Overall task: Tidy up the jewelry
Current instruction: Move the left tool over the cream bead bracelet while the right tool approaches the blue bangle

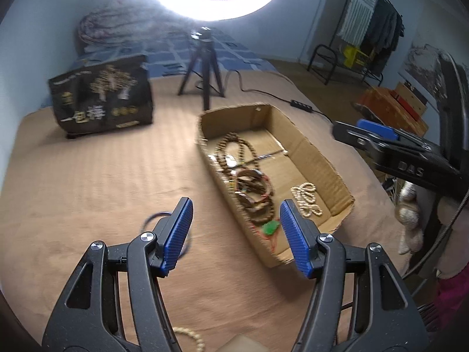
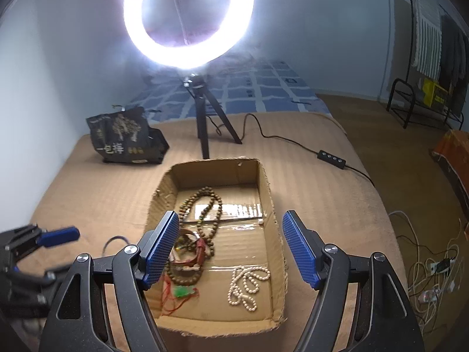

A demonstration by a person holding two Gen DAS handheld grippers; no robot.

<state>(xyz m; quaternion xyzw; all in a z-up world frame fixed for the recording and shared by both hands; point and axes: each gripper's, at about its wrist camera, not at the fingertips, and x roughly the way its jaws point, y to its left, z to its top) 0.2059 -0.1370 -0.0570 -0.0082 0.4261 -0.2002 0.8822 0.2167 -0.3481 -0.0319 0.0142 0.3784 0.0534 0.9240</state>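
An open cardboard box (image 2: 271, 205) lies on the tan bed cover. It holds a long brown bead necklace (image 2: 205, 205), a pile of brown bracelets (image 2: 187, 253), a green pendant on red cord (image 2: 183, 292) and a white bead strand (image 2: 249, 284). My right gripper (image 2: 231, 215) hovers open over the box's near half with nothing between its pads. My left gripper (image 1: 236, 205) is open and empty too, above the cover at the left wall of the box (image 1: 322, 158). A thin dark ring (image 1: 152, 218) lies on the cover behind its left finger. A beige bead bracelet (image 1: 190, 334) lies under it.
A ring light on a black tripod (image 2: 205, 123) stands behind the box, and its cable with a controller (image 2: 331, 157) runs right. A black snack bag (image 2: 126, 140) stands at the back left. The bed drops off on the right, with loose cables (image 2: 433, 270) on the floor.
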